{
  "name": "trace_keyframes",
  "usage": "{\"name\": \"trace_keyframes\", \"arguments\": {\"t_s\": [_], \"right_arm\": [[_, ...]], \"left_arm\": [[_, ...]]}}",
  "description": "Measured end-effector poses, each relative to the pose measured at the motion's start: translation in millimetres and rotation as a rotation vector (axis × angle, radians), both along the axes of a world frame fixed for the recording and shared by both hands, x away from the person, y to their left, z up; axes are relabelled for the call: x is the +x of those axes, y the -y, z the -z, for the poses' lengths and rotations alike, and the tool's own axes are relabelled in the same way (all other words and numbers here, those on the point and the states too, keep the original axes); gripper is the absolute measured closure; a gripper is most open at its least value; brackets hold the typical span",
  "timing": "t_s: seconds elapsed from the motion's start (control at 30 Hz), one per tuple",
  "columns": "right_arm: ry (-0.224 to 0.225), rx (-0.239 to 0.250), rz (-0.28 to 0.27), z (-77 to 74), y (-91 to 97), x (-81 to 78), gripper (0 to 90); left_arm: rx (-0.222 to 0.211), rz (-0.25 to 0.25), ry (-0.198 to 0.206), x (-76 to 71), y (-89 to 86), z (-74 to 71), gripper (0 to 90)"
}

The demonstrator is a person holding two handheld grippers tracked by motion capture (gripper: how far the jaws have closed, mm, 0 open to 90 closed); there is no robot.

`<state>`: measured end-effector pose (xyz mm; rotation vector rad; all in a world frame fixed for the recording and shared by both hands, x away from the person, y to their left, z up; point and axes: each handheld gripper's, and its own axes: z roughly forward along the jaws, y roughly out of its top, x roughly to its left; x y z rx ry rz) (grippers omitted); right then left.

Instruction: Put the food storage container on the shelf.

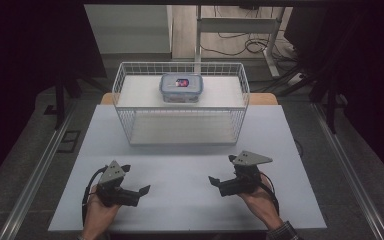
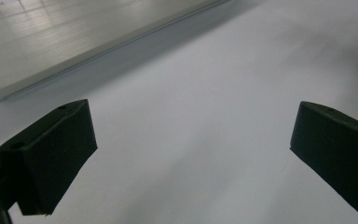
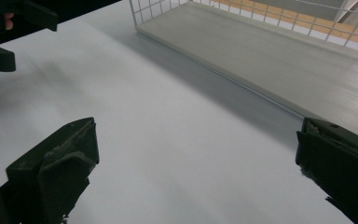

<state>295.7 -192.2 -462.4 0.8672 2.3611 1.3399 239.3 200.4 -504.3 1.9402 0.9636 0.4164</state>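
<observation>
We work at a pale grey table [image 1: 180, 165] in a dim room. At its far side stands a white wire basket [image 1: 125, 95], and a lidded clear plastic box [image 1: 181, 87] rests on the basket's upper shelf. Near us, our left gripper [image 1: 137, 177] and right gripper [image 1: 222, 170] hover apart over the table, jaws spread wide, holding nothing.

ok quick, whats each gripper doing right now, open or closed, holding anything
Left gripper: open, jaws wide apart, holding nothing, over the table.
Right gripper: open, jaws wide apart, holding nothing, short of the wire basket.
</observation>
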Motion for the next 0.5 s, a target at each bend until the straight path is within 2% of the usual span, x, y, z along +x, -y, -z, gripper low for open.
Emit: {"name": "trace_keyframes", "arguments": {"t_s": [0.5], "right_arm": [[0.018,-0.012,0.051,6.3,26.6,-14.8,0.0]], "left_arm": [[0.009,-0.039,-0.009,-18.9,-19.3,5.7,0.0]]}}
